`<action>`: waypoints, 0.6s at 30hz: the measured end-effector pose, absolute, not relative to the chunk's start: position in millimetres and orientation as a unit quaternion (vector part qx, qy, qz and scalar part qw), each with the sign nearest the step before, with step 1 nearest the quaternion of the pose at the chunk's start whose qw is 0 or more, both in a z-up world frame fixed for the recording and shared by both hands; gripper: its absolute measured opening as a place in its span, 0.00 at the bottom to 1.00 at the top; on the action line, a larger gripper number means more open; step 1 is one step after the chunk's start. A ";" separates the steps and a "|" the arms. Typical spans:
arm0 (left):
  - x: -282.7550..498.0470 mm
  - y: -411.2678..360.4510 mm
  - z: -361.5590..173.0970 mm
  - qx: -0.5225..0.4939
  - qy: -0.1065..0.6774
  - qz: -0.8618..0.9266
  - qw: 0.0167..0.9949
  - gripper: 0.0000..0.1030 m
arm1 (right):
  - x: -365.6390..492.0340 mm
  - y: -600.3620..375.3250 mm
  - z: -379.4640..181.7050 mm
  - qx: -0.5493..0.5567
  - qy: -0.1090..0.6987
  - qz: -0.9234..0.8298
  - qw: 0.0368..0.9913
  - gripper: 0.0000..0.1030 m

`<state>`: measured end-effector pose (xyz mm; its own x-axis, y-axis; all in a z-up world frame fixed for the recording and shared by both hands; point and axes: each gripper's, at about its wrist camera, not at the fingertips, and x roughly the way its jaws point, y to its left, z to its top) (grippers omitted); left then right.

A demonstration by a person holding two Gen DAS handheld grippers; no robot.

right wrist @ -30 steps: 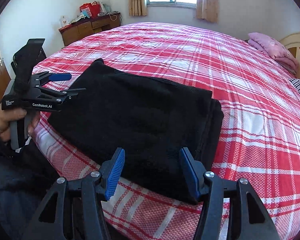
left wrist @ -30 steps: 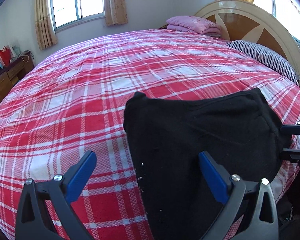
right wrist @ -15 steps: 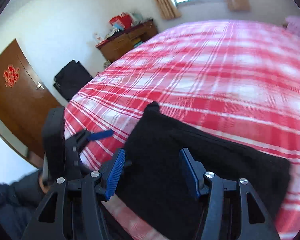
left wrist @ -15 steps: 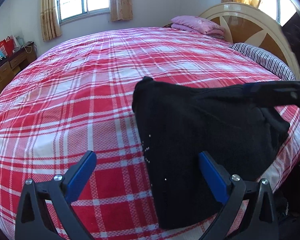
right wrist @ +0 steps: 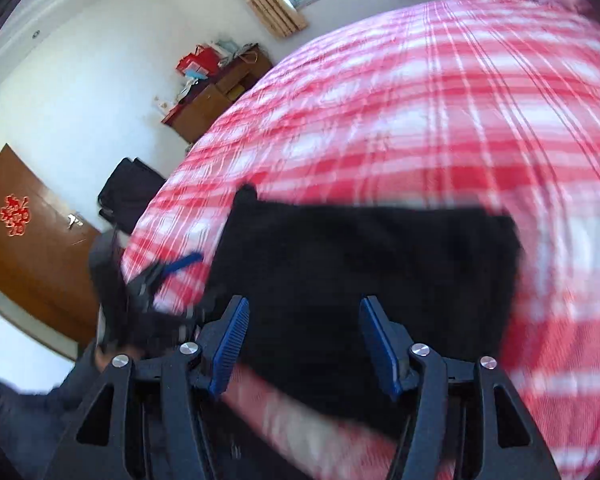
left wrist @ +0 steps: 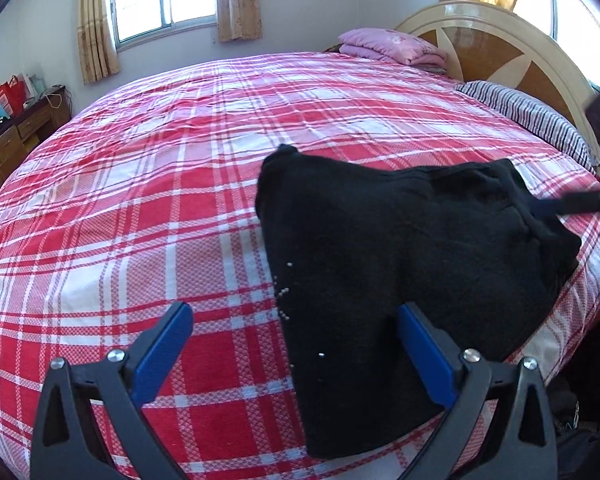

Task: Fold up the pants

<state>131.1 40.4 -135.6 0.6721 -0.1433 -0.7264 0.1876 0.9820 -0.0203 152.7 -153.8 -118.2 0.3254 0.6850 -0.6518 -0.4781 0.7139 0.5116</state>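
Observation:
The black pants lie folded into a thick rectangle on the red plaid bed, near its front right edge. My left gripper is open and empty, hovering over the pants' near left edge. My right gripper is open and empty above the pants in the blurred right wrist view. The right gripper shows as a dark blur at the right edge of the left wrist view. The left gripper shows at the left of the right wrist view.
A folded pink blanket and a striped pillow lie by the wooden headboard. A wooden dresser with red bags stands by the wall. A brown door and a black bag are beyond the bed's left side.
Both grippers have pulled back and up from the folded pants. The right wrist view has swung left and tilted, now blurred. The pants stay folded in place.

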 end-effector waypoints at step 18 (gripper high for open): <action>137.6 52.8 -136.4 -0.012 0.387 -0.089 0.918 1.00 | 144.4 -199.3 -103.1 0.073 0.425 0.194 0.881 0.62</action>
